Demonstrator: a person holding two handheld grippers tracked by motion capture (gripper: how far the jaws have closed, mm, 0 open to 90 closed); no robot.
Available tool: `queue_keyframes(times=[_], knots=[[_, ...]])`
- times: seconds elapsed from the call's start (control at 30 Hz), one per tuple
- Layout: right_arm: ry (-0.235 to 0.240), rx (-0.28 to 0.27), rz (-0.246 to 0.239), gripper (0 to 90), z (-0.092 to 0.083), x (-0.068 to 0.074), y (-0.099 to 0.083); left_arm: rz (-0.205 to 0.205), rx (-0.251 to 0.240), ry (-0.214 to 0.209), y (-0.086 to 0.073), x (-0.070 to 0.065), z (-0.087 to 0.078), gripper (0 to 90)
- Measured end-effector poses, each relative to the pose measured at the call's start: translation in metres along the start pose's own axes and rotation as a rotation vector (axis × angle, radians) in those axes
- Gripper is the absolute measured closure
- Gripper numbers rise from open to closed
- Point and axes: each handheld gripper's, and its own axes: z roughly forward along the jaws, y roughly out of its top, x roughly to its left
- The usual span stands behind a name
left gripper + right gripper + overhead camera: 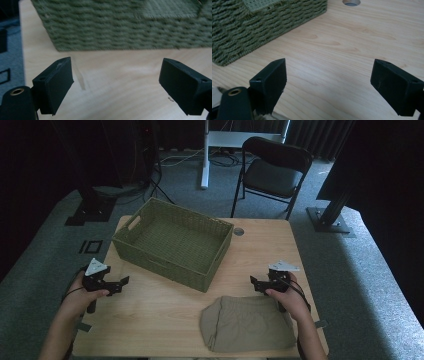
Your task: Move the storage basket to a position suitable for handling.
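Note:
A green woven basket point(172, 241) stands empty on the wooden table point(160, 310), toward the back left. A folded beige cloth point(245, 322) lies near the front edge, right of centre. My left gripper point(124, 284) hovers at the table's left side, pointing toward the basket's near wall point(120, 27); its jaws stand wide apart with nothing between them point(116, 85). My right gripper point(253, 283) is held just above the cloth's far edge, right of the basket's near corner point(249, 32). Its jaws are open over bare wood point(328, 86), and a bit of cloth point(215, 96) shows at the lower left.
A round cable hole point(238, 231) sits in the table behind the basket's right corner. A black folding chair point(270, 172) stands beyond the table, with dark stand bases point(327, 220) on the grey carpet at both sides.

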Motion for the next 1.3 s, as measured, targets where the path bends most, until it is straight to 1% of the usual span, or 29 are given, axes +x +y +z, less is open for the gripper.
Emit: queue_keyframes(times=[0.13, 0.23, 0.37, 0.43, 0.53, 0.57, 0.6, 0.63, 0.67, 0.7, 0.77, 0.8, 0.87, 0.93, 0.97, 1.03, 1.13, 1.2, 1.27, 1.3], knots=[[0.015, -0.006, -0.01, 13.2, 0.003, 0.008, 0.005, 0.012, -0.003, 0.024, 0.01, 0.007, 0.001, 12.8], [0.033, -0.015, -0.014, 13.3, 0.003, 0.015, 0.009, 0.0, -0.014, 0.037, 0.019, 0.013, 0.003, 12.8], [0.052, -0.031, -0.027, 13.2, 0.002, 0.025, 0.015, 0.002, -0.022, 0.056, 0.031, 0.021, 0.005, 12.8], [0.06, -0.038, -0.042, 13.3, 0.002, 0.03, 0.019, -0.006, -0.038, 0.06, 0.038, 0.024, 0.006, 14.4], [0.073, -0.05, -0.044, 13.3, 0.002, 0.036, 0.024, -0.025, -0.074, 0.045, 0.047, 0.027, 0.006, 15.1], [0.078, -0.054, -0.042, 13.3, 0.002, 0.037, 0.025, -0.029, -0.085, 0.048, 0.05, 0.029, 0.006, 15.1], [0.083, -0.061, -0.035, 13.3, 0.002, 0.039, 0.027, -0.04, -0.102, 0.057, 0.053, 0.031, 0.006, 15.1], [0.085, -0.072, -0.032, 13.3, 0.001, 0.041, 0.029, -0.045, -0.106, 0.065, 0.055, 0.033, 0.007, 15.1], [0.081, -0.078, -0.035, 13.3, 0.001, 0.042, 0.031, -0.044, -0.109, 0.09, 0.058, 0.036, 0.008, 15.1], [0.079, -0.083, -0.043, 13.3, 0.0, 0.045, 0.033, -0.041, -0.109, 0.105, 0.061, 0.039, 0.009, 15.1], [0.089, -0.091, -0.045, 13.3, 0.0, 0.05, 0.037, -0.047, -0.114, 0.117, 0.065, 0.044, 0.011, 15.2], [0.093, -0.094, -0.049, 13.2, 0.0, 0.052, 0.04, -0.049, -0.115, 0.132, 0.069, 0.047, 0.014, 15.3], [0.1, -0.102, -0.057, 13.3, 0.0, 0.057, 0.044, -0.054, -0.11, 0.158, 0.073, 0.053, 0.018, 15.3], [0.106, -0.111, -0.06, 13.2, 0.001, 0.062, 0.049, -0.04, -0.1, 0.188, 0.077, 0.056, 0.022, 15.3], [0.111, -0.117, -0.062, 13.3, 0.001, 0.065, 0.052, -0.04, -0.092, 0.193, 0.079, 0.058, 0.024, 15.3], [0.122, -0.125, -0.053, 13.3, 0.004, 0.07, 0.057, -0.052, -0.103, 0.203, 0.082, 0.062, 0.029, 15.3], [0.137, -0.136, -0.023, 13.3, 0.01, 0.078, 0.062, -0.058, -0.11, 0.207, 0.086, 0.065, 0.039, 16.1], [0.15, -0.132, -0.008, 13.4, 0.016, 0.084, 0.065, -0.052, -0.115, 0.217, 0.088, 0.066, 0.044, 18.1], [0.153, -0.122, -0.016, 13.5, 0.022, 0.091, 0.066, -0.073, -0.126, 0.239, 0.089, 0.068, 0.051, 20.1], [0.157, -0.118, -0.019, 13.5, 0.025, 0.095, 0.067, -0.074, -0.122, 0.246, 0.089, 0.068, 0.054, 21.7]])
